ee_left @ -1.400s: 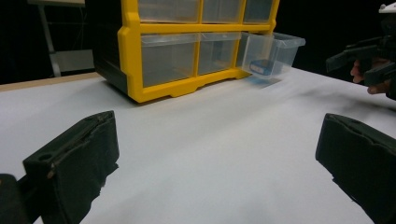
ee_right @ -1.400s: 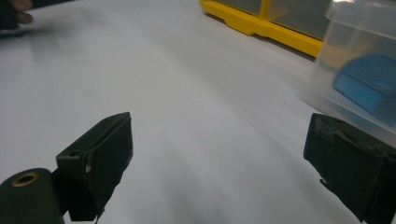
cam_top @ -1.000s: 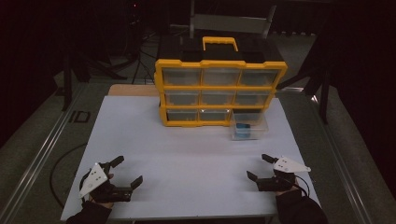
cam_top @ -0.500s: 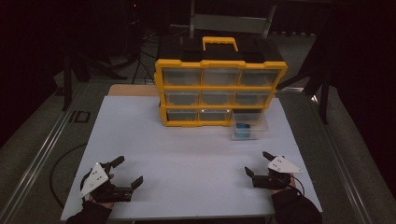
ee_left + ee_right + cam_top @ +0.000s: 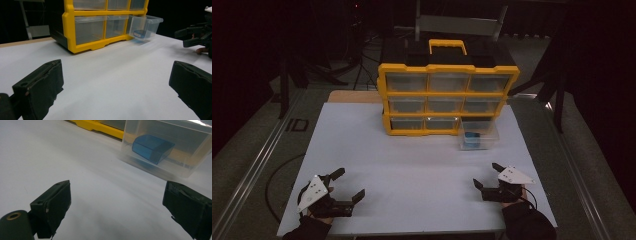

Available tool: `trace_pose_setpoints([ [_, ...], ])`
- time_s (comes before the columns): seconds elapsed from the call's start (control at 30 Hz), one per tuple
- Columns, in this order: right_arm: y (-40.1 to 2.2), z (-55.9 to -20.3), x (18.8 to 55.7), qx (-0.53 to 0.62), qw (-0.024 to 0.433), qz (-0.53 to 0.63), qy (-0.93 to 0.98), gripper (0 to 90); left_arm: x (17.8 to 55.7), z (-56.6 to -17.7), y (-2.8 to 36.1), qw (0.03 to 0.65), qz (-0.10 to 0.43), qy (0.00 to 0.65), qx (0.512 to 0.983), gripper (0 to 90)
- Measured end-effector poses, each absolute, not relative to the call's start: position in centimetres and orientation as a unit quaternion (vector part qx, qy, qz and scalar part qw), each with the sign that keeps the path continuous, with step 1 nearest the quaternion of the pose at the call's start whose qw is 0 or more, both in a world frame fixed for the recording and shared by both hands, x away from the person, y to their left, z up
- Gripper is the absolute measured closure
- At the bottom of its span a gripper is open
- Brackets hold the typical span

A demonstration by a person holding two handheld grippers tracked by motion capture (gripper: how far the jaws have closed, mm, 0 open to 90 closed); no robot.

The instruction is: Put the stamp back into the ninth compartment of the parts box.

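A yellow drawer cabinet with a black top stands at the far middle of the white table. Its bottom-right clear drawer is pulled out, and a small blue box lies inside. My left gripper rests open near the front left edge with nothing in it. My right gripper is open and empty at the front right. The right gripper view looks past my right gripper at the drawer and blue box close ahead. From my left gripper, the cabinet is farther off.
The left gripper view catches the other gripper at its right edge. Bare white tabletop lies between the grippers and the cabinet. Metal rails run along both sides of the table, and the surroundings are dark.
The right hand has shifted very slightly to the left. The left gripper, the drawer and the blue box have stayed put.
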State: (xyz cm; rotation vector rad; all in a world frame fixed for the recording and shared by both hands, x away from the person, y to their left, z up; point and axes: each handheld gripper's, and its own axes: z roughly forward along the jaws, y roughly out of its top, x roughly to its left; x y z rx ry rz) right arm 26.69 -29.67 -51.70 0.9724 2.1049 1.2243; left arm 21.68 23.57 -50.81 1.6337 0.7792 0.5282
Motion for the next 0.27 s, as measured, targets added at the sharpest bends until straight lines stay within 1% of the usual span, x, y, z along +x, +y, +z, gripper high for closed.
trace_pose_setpoints([
  [0.27, -29.69, -51.68, 26.71, 0.359, 0.258, 0.45, 0.776, 8.5, 21.68, -50.8, 23.57, 0.588, 0.227, 0.334, 0.7, 0.1],
])
